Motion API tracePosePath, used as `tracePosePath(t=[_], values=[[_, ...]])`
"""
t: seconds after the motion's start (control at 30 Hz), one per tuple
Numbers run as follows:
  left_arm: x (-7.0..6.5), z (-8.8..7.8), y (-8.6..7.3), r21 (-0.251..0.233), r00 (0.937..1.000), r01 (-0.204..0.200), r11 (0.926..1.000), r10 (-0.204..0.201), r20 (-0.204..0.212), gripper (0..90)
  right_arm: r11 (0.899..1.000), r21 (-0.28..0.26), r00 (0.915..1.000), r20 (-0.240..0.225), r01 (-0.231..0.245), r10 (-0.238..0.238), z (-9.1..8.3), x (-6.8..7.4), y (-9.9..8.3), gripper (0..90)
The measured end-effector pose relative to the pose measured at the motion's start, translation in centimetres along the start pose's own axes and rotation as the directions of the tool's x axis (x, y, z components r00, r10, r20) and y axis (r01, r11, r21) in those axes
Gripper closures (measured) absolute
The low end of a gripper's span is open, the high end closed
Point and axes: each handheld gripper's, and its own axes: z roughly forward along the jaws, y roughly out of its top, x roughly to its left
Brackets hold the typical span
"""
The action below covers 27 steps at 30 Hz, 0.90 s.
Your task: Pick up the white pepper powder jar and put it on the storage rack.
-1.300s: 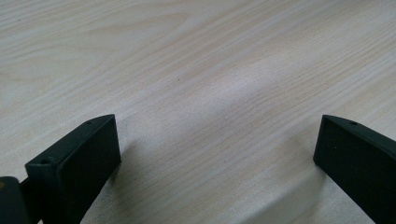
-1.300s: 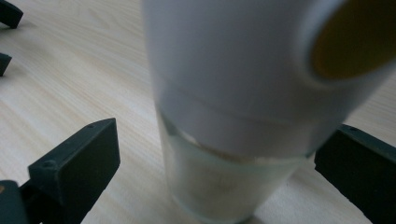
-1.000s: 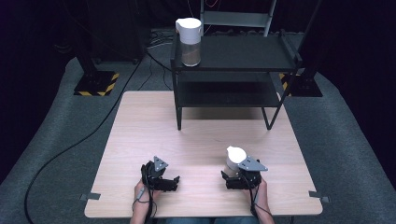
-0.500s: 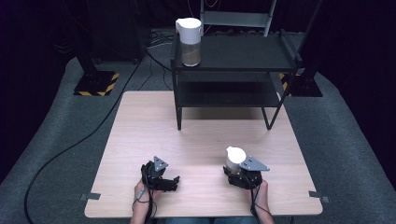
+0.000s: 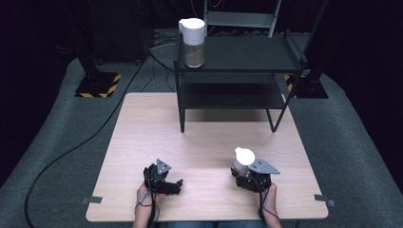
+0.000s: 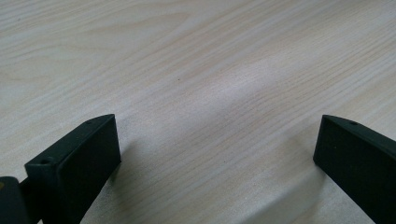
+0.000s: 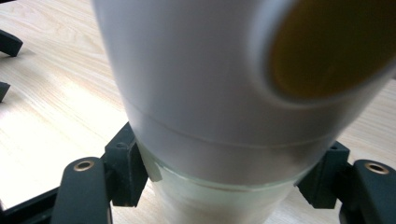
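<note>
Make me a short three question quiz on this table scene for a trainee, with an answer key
1. True or false: the right gripper is shut on a white-lidded container.
2. Where does the other jar stand? A) on the table B) on the top shelf of the rack C) on the floor
3. What lies between the jaws of the left gripper?

Key: 1. True. 2. B. 3. Nothing, just bare wooden table; its jaws stand open.

2 white-lidded jars: 1 on shelf, 1 on table; 2 hand-held grippers.
</note>
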Motion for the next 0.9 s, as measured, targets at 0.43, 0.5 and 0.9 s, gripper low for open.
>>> tracePosePath(t=[0.43, 0.5, 0.9], values=[[0.0, 0.0, 0.0, 0.0, 1.0, 0.0, 1.0, 0.0, 0.0, 0.2, 1.0, -0.002, 0.9989, 0.046, -0.012, 0.012, -1.0, -0.7, 0.4, 29.7], [0.0, 0.0, 0.0, 0.0, 1.0, 0.0, 1.0, 0.0, 0.0, 0.2, 1.0, 0.0, 0.9986, 0.051, -0.013, 0.013, -1.0, -0.8, 0.5, 29.6], [0.0, 0.0, 0.0, 0.0, 1.0, 0.0, 1.0, 0.0, 0.0, 0.2, 1.0, 0.009, 0.9959, 0.089, -0.017, 0.016, -1.6, -1.5, 1.0, 29.6]])
